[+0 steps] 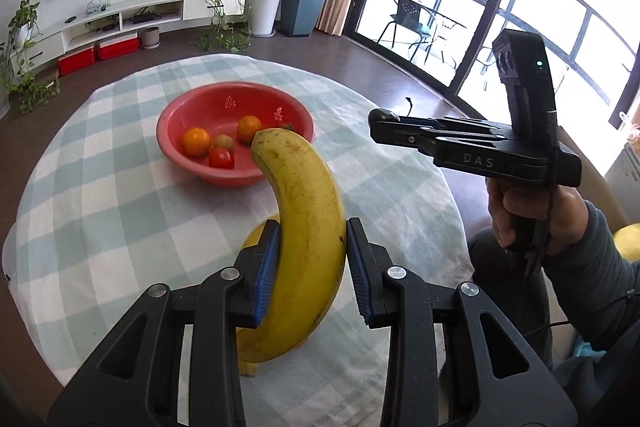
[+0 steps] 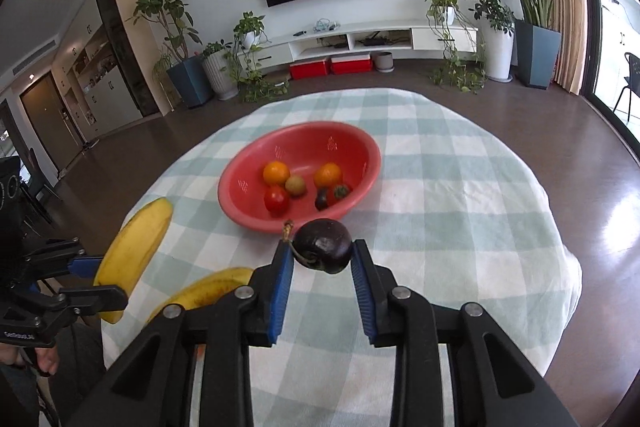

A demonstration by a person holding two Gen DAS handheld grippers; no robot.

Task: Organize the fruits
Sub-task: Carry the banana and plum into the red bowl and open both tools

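Note:
My left gripper (image 1: 312, 255) is shut on a yellow banana (image 1: 308, 227) and holds it above the checked tablecloth, its tip near the red bowl (image 1: 192, 155). A second banana (image 2: 204, 291) lies on the cloth beneath it. My right gripper (image 2: 322, 263) is shut on a dark cherry (image 2: 324, 245) with a stem, held just in front of the bowl (image 2: 240, 203). The bowl holds two oranges (image 2: 276, 173), a red tomato (image 2: 276, 199), a greenish fruit, a dark cherry and a strawberry. The right gripper (image 1: 384, 121) also shows in the left wrist view, the left gripper (image 2: 96, 281) in the right wrist view.
The round table (image 2: 460, 187) has a green and white checked cloth. Around it is brown floor. A TV unit, potted plants (image 2: 496, 39) and red boxes stand at the far wall. Glass doors are to the right.

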